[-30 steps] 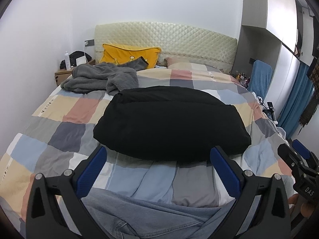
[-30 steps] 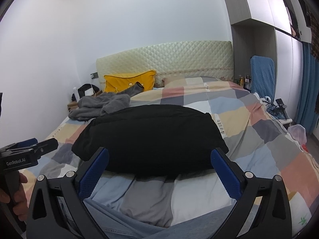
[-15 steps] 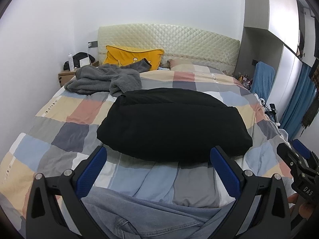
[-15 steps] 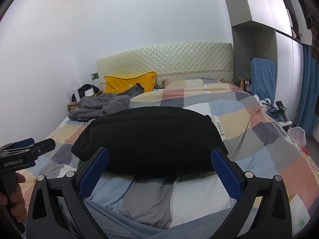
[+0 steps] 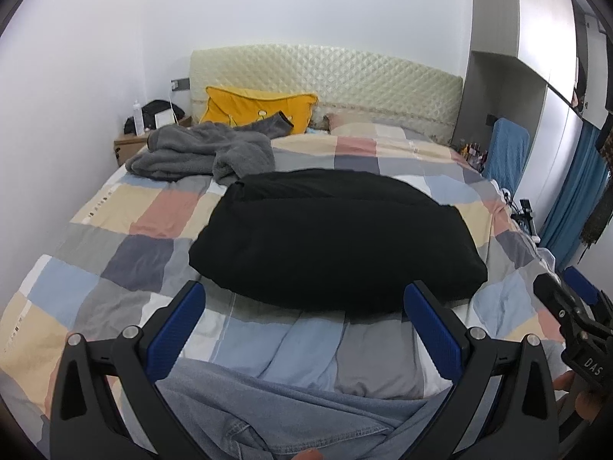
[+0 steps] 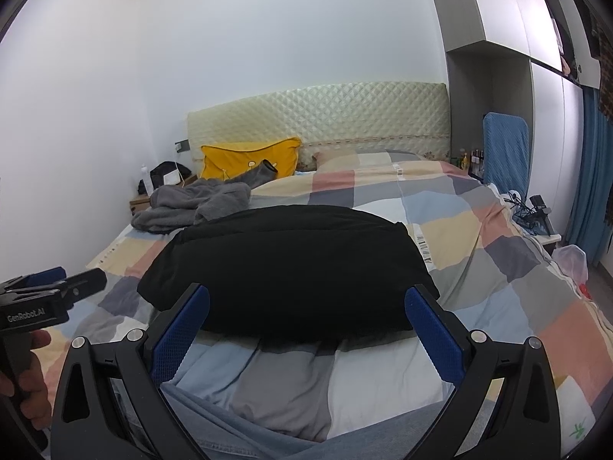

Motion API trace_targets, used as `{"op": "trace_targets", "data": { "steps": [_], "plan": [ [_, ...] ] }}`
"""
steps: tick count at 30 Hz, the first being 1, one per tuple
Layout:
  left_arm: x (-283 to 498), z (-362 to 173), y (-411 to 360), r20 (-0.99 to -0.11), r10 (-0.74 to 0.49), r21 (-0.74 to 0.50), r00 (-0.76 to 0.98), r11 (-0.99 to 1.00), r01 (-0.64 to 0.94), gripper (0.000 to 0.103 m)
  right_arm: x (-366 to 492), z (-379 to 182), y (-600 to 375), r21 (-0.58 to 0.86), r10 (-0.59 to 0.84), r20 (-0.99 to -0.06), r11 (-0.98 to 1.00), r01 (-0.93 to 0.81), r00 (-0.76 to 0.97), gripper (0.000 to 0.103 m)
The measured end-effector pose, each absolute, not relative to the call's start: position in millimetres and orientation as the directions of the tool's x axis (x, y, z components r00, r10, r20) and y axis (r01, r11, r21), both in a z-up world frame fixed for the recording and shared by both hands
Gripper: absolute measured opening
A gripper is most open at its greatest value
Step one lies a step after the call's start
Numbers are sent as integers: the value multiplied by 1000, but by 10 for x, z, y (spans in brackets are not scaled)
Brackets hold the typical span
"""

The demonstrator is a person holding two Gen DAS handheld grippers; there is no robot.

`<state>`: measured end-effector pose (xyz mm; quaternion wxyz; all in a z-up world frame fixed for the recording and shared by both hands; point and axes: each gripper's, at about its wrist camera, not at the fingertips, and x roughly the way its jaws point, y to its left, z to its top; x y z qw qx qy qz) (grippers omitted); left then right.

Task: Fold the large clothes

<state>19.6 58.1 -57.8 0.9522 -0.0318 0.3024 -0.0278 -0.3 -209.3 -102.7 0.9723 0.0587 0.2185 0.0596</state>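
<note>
Since a second ago both views have risen a little, so the bed sits slightly lower in frame, while the folded garment has not shifted. The left hand-held gripper [image 5: 302, 316] is held level at the foot of the bed, pointing toward the headboard [image 5: 325, 76], with the right hand-held gripper [image 6: 306, 318] beside it at much the same height; each shows in the other's view, gripped by a bare hand [image 6: 28, 379]. The black garment [image 5: 337, 237] lies folded into a thick, rounded, matte slab in the middle of the bed, on a soft checked quilt [image 5: 115, 237] of blue, grey, pink and cream squares. A fleecy grey garment [image 5: 199, 151] lies crumpled near the yellow pillow [image 5: 253, 109], against the quilted cream headboard. Pale blue denim [image 5: 276, 414], stitched and creased, lies below both tools at the near edge. Both hand-held grippers stand wide apart with nothing between their blue textured pads [image 6: 180, 335], touching no cloth.
</note>
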Motion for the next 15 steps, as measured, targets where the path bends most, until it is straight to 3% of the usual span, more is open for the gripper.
{"op": "trace_targets", "data": {
  "steps": [15],
  "plan": [
    [205, -607, 581, -605, -33, -47, 795, 999, 5, 103, -28, -1015, -2054, 120, 142, -414, 988, -101, 899, 103]
  ]
}}
